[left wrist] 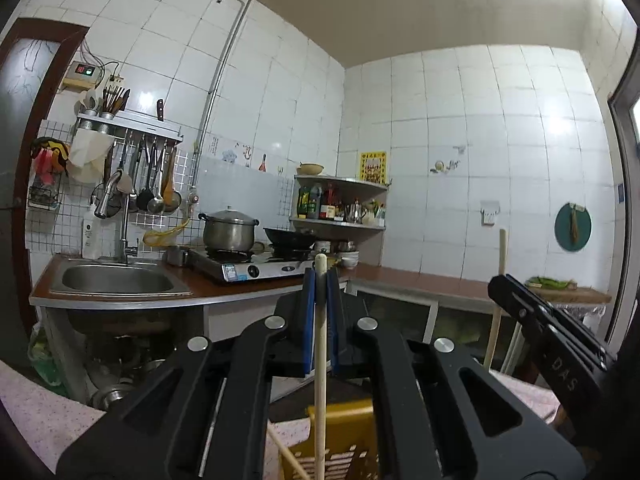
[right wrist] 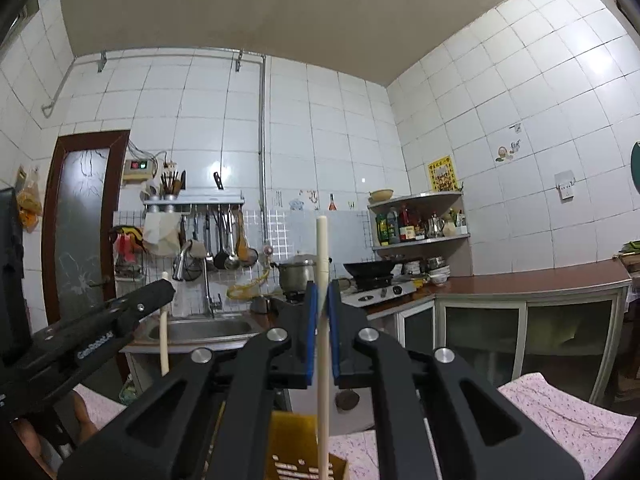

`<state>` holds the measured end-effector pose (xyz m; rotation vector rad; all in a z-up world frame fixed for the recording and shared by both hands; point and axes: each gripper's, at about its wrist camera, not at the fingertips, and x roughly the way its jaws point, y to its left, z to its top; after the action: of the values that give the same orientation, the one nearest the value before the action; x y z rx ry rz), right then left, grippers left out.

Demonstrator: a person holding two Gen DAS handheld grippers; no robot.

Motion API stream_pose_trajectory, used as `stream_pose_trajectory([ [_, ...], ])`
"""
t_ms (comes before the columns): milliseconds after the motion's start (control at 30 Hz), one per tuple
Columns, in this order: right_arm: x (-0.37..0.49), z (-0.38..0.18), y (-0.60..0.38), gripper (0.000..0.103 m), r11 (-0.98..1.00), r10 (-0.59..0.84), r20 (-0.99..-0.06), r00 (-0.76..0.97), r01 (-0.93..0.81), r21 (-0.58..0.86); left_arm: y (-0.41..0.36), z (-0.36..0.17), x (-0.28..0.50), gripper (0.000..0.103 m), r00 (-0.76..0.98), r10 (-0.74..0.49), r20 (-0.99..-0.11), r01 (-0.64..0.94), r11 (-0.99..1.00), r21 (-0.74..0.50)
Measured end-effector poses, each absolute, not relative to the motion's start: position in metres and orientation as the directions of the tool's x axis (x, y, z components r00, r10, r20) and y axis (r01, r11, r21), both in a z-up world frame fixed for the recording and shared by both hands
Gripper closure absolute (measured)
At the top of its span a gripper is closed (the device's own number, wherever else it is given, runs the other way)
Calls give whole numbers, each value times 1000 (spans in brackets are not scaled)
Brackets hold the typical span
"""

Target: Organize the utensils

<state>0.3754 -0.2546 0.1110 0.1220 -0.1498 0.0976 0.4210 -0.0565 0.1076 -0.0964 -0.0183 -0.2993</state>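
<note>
Each black gripper, left [left wrist: 320, 280] and right [right wrist: 322, 292], squeezes one pale wooden chopstick [left wrist: 321, 344] upright mid-frame; both sticks hang above the yellow plastic holder [right wrist: 292, 440] at bottom, not dropped in yet

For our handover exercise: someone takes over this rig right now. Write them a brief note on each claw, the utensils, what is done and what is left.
Left claw: shut on an upright wooden chopstick.
Right claw: shut on a second upright chopstick.
Yellow slotted holder sits just below both claws; another stick leans beside it.
Done: both chopsticks are picked up.
Left: probably lower each into the holder and release; neither is released yet.
</note>
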Motion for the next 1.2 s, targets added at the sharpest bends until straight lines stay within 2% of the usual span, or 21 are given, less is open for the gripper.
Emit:
stream_pose_trajectory([
  [367,373,72,-259,97,993,81,55,995,-85,81,-54,74,406,98,956,-290,-45,287,956,-65],
  [567,377,59,-262,97,993,89,-13,996,-88,79,-55,60,402,98,951,-287,-116,283,958,-52],
  [600,377,58,-263,97,992,95,-25,995,-93,80,-54,59,403,95,949,-287,-134,281,958,-57],
  [667,377,58,-266,96,991,103,-51,993,-98,89,-50,57,404,78,940,-290,-180,279,957,-82],
  [700,377,59,-267,96,991,107,-65,992,-101,92,-47,57,402,62,940,-285,-190,271,958,-94],
  [733,375,60,-270,95,991,106,-79,991,-98,93,-45,58,401,52,942,-276,-191,261,960,-99],
  [800,370,61,-273,67,990,106,-87,991,-97,99,-40,62,393,45,946,-256,-200,239,965,-105],
  [833,364,63,-277,49,989,107,-80,991,-98,108,-37,66,388,45,939,-270,-215,252,962,-108],
  [900,355,68,-281,49,990,104,-76,992,-96,105,-35,71,380,43,935,-272,-225,257,962,-96],
  [933,350,71,-284,49,991,101,-86,991,-92,101,-34,74,375,38,938,-265,-225,251,964,-88],
  [1000,339,76,-288,48,991,95,-95,991,-85,102,-27,82,360,21,945,-243,-218,230,970,-83],
  [1100,319,83,-293,40,994,80,-104,991,-71,86,-19,92,337,12,948,-237,-215,224,971,-83],
  [1133,313,85,-294,35,995,72,-115,991,-63,79,-17,95,329,9,948,-237,-214,224,971,-85],
  [1200,302,89,-296,29,995,68,-139,988,-58,75,-12,99,313,7,946,-237,-223,223,971,-88],
])
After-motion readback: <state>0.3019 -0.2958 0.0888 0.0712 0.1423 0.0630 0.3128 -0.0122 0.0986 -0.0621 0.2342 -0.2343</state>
